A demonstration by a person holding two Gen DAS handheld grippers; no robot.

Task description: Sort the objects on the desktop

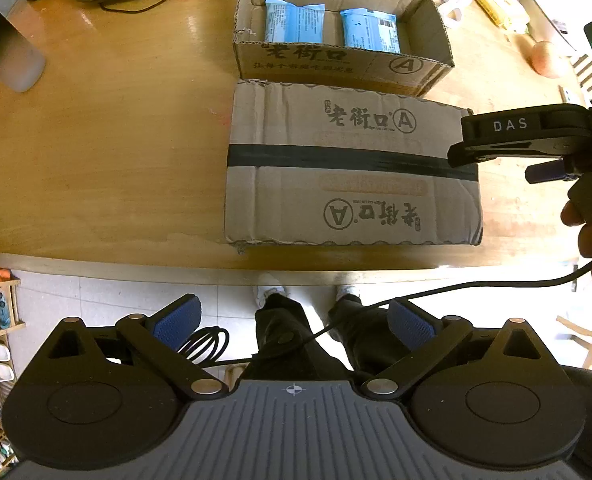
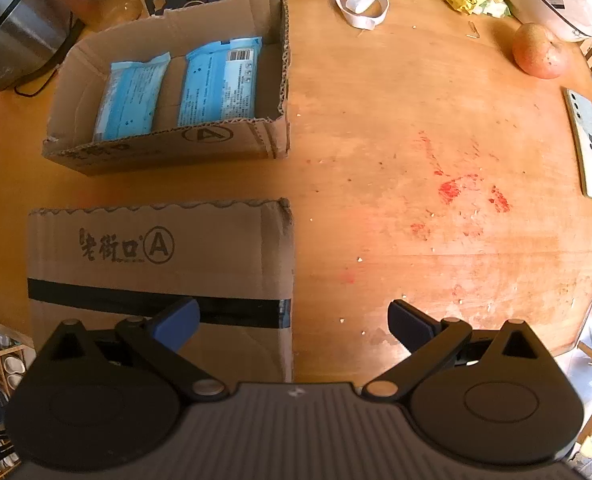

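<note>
Wooden table (image 2: 395, 140), sealed box (image 2: 160, 264) lengthwise crosswise

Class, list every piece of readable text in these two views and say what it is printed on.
"DAS": on the right claw, seen from the left wrist.
"老街口" and circled "A": on the taped box and the open box.
Blue packets: print too small.

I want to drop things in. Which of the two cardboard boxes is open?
The far cardboard box, holding two blue packets, is open-topped. The near box shows a flat face sealed with black tape.
</note>
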